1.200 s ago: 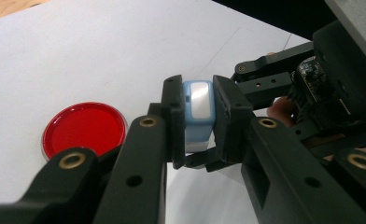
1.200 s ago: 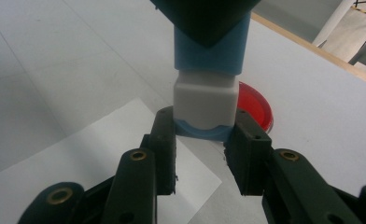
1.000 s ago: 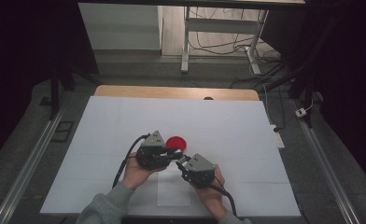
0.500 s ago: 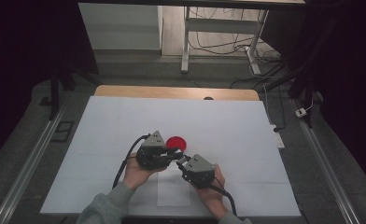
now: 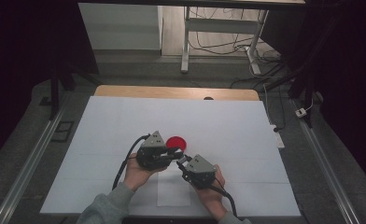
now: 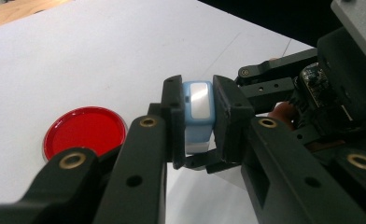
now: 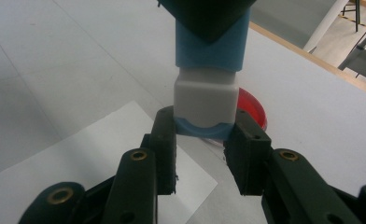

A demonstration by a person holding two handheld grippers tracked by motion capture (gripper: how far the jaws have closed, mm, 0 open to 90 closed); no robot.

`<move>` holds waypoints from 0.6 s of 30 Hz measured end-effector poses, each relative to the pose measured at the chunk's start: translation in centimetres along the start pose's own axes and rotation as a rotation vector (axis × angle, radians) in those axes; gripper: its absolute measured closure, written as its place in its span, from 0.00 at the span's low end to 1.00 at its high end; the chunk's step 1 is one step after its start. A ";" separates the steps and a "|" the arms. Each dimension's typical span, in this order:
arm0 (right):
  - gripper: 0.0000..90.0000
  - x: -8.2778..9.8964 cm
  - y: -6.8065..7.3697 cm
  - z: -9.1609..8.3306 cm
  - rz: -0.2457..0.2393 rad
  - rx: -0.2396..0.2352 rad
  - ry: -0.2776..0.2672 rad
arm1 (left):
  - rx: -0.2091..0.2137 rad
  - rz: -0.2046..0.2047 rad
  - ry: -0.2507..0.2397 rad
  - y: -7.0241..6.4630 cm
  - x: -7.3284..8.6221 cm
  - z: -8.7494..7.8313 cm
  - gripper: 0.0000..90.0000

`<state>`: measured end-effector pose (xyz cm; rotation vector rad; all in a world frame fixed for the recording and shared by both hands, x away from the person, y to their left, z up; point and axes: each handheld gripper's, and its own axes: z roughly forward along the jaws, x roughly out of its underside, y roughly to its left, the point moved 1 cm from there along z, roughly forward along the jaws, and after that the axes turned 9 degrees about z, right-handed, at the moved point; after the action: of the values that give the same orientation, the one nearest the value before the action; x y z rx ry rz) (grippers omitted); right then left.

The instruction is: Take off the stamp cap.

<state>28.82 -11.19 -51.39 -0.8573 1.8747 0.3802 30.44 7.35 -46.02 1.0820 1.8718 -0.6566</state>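
A small light-blue block with a white end piece (image 6: 199, 112) is held between both grippers, just above the table. My left gripper (image 5: 173, 156) is shut on its blue body, and the pads press its sides (image 6: 197, 122). My right gripper (image 5: 183, 162) is shut on the rounded blue tip below the white end piece (image 7: 207, 93), with its jaws meeting the block from the opposite end (image 7: 203, 133). A flat red round disc (image 5: 176, 142) lies on the table just beyond the two grippers, also seen beside the left jaws (image 6: 85, 130).
A small white paper sheet (image 5: 172, 192) lies under the hands near the front edge. The white table cover (image 5: 116, 121) stretches wide on all sides, and a wooden strip (image 5: 172, 92) runs along the far edge. White frame legs and floor cables (image 5: 246, 51) are beyond it.
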 end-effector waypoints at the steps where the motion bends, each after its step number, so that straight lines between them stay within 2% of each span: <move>1: 0.72 0.0 0.0 0.0 -0.001 0.001 0.001 | 0.001 -0.001 -0.001 0.0 0.0 0.0 0.84; 18: 0.72 0.2 -0.1 0.1 -0.017 -0.003 0.004 | -0.001 -0.004 0.005 0.0 0.1 0.1 0.84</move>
<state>28.88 -11.25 -51.55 -0.8760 1.8698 0.3716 30.43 7.31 -46.18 1.0802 1.8788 -0.6564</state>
